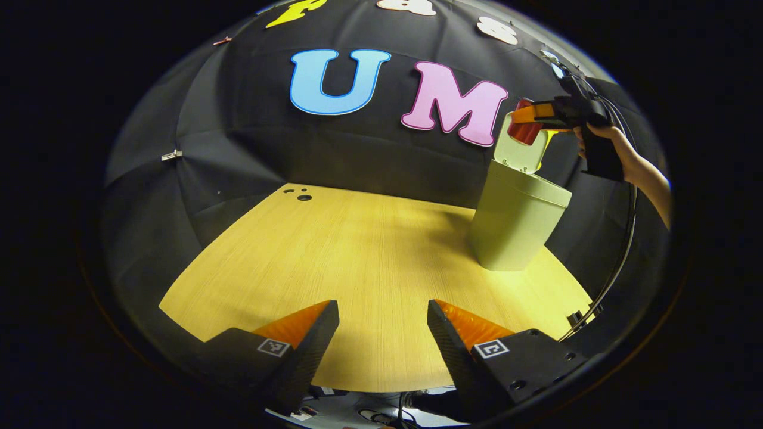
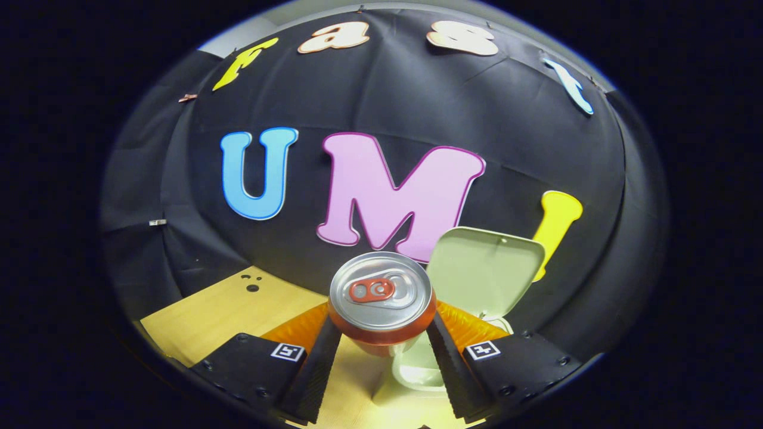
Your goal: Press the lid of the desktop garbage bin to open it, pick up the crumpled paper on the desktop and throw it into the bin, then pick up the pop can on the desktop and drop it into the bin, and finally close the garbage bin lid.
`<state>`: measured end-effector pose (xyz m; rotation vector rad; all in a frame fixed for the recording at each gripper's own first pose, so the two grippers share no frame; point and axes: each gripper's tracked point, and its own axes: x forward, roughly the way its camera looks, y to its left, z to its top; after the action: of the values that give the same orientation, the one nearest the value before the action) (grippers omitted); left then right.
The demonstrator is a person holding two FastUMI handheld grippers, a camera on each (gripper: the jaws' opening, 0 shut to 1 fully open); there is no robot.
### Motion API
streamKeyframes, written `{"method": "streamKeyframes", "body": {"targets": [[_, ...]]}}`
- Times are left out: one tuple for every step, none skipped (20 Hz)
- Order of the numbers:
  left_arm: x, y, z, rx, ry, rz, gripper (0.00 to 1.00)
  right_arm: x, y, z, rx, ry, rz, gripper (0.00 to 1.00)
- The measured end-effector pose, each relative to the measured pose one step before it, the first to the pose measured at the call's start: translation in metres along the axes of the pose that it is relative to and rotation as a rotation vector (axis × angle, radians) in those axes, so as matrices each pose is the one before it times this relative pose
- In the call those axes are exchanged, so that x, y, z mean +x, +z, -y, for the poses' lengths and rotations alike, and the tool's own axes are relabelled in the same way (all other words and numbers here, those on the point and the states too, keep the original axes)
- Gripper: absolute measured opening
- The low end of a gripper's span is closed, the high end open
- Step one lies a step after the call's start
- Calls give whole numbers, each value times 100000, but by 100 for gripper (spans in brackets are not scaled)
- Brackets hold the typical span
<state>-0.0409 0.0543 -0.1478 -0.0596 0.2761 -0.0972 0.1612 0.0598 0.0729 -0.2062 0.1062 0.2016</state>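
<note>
- The can (image 2: 381,301) is up in the air, clamped between the right gripper's (image 2: 382,351) two fingers, its top end facing the camera in the right gripper view.
- From the left gripper view, that same can (image 1: 526,123) hangs just above the bin (image 1: 517,220), in front of the raised lid (image 1: 520,152), with a hand (image 1: 596,134) gripping the tool behind it.
- The lid (image 2: 486,271) stands open and upright, so the pressing step looks done.
- No crumpled paper lies on the stretch of table (image 1: 369,262) in view; the guess is that it is already inside, though the bin's inside cannot be checked from here.
- The bin's mouth (image 2: 417,366) sits below and just right of the can in the right gripper view, so the can seems slightly off the centre of the opening.
- Still to come, by this reading: letting the can go, then shutting the lid.
- The left gripper (image 1: 382,342) hovers low over the near table edge, jaws wide apart and holding nothing, well apart from the bin.
- Around it: bare wood, a few small holes (image 1: 301,194) at the far corner, and a cable (image 1: 620,262) down the right side.
- In the way: only the upright lid, close behind the can; a nudge could tip it shut early.
</note>
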Motion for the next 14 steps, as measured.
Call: {"method": "streamKeyframes", "body": {"targets": [[114,62,-53,-163,402,-50,96,13,-181,826,790,-1215,-549,82],[33,-97,30,-109,686,-462,96,13,-144,733,1348,-683,-482,82],[87,98,-87,-530,904,-46,96,36,-191,670,1460,-674,-801,82],[60,110,2,-1136,704,-6,96,225,-211,748,564,-1036,-210,82],[34,142,99,-1495,517,-178,96,399,-184,795,701,-982,-154,82],[205,75,127,-1214,845,-3,96,389,-220,629,1634,21,-627,82],[235,160,-66,-489,1547,34,96,421,-409,516,1828,59,-930,82],[323,7,-155,-166,2276,-289,96,448,-522,674,1315,-183,-1543,82],[236,94,18,-548,1679,-20,96,395,-484,586,848,-6,-1070,82],[403,-41,460,-700,198,-225,96,418,-512,629,476,-73,-791,82],[371,-157,489,-452,69,-1076,96,483,-644,542,114,-79,-1217,82],[135,-193,438,132,167,-1177,96,507,-838,461,-204,168,-1679,82],[169,123,356,472,303,-177,96,522,-713,446,-340,53,-1533,83],[263,223,363,397,487,142,96,474,-668,411,-344,-16,-1321,82]]}}
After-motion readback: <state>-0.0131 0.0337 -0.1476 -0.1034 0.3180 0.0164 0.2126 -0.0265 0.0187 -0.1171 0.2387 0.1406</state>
